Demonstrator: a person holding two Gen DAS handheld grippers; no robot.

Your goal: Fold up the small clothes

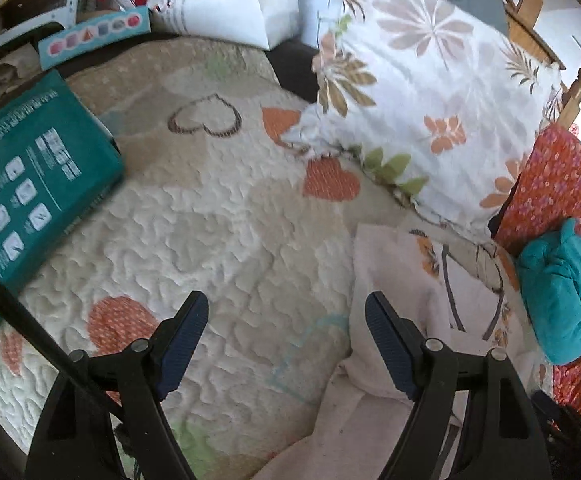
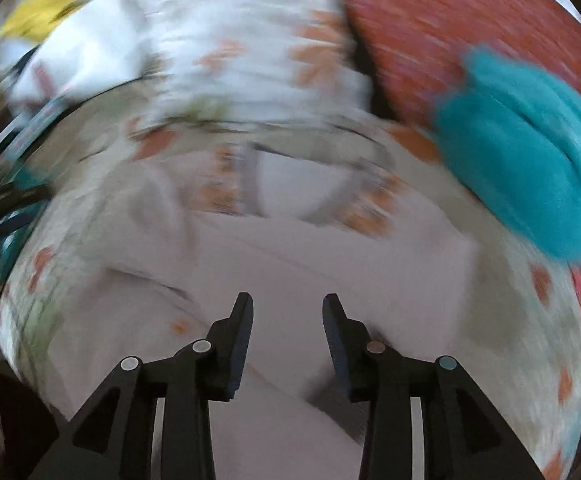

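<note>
A small pale pink garment [image 1: 406, 280] with an orange-and-grey print lies on a quilted bedspread [image 1: 226, 216] patterned with hearts, just in front of a floral pillow [image 1: 430, 92]. It looks partly folded: in the right wrist view, which is badly blurred, layered edges of the pink garment [image 2: 330, 248] cross below the print.

The left gripper [image 1: 286, 336] hovers over the bedspread with its jaws wide apart and nothing between them; its right-hand finger sits over the garment's left edge. The right gripper [image 2: 286, 320] hangs above the middle of the garment, jaws apart and empty too, though less widely.

A bundled teal cloth [image 1: 562, 292] rests on a red patterned cushion [image 1: 562, 184] to the right, and a teal box [image 1: 30, 172] lies at the left edge of the bedspread.

My reading is that the fold is midway, between grasps. The next move likely calls for each gripper to drop onto an edge or corner of the garment, pinch a single layer cleanly, and carry it over without dragging the folds beneath.
</note>
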